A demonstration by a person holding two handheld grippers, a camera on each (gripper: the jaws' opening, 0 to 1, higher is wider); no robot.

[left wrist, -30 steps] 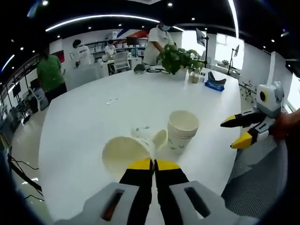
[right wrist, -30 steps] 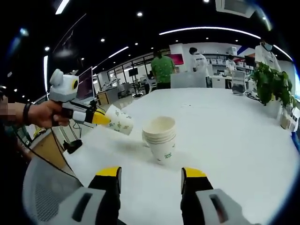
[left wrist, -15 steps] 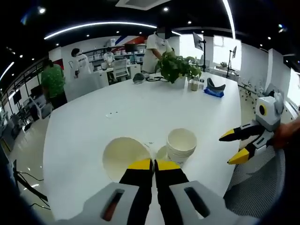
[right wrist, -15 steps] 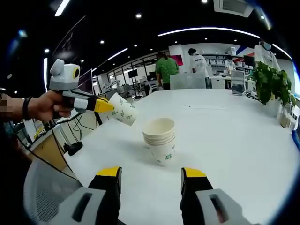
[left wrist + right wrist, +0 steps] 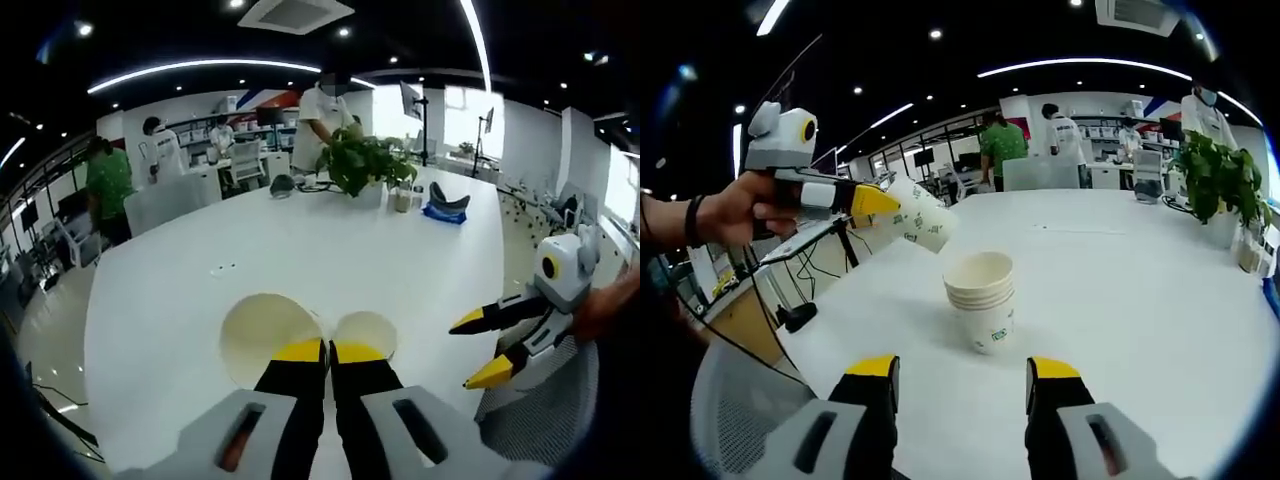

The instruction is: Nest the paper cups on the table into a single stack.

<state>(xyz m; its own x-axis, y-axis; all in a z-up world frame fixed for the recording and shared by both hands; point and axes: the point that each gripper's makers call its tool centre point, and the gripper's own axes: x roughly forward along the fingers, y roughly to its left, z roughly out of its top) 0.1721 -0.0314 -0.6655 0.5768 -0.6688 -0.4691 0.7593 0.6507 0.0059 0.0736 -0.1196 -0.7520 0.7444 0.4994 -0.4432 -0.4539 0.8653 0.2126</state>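
A stack of white paper cups (image 5: 982,300) stands upright on the white table (image 5: 1120,280). In the left gripper view I look almost straight down into the stack (image 5: 366,331). My left gripper (image 5: 327,350) is shut on the rim of a single paper cup (image 5: 268,335), whose open mouth faces the camera. In the right gripper view that held cup (image 5: 920,213) hangs tilted in the air, up and to the left of the stack, on the left gripper (image 5: 878,201). My right gripper (image 5: 963,368) is open and holds nothing, short of the stack; it also appears at the right (image 5: 475,350).
A potted plant (image 5: 368,160) and a blue object (image 5: 445,208) sit at the table's far end, where several people stand. A grey mesh chair (image 5: 540,420) is by the near table edge. Bare tabletop (image 5: 300,260) surrounds the stack.
My left gripper has lifted the single cup and carried it toward the stack, now nearly above it. The right gripper has stayed open in place.
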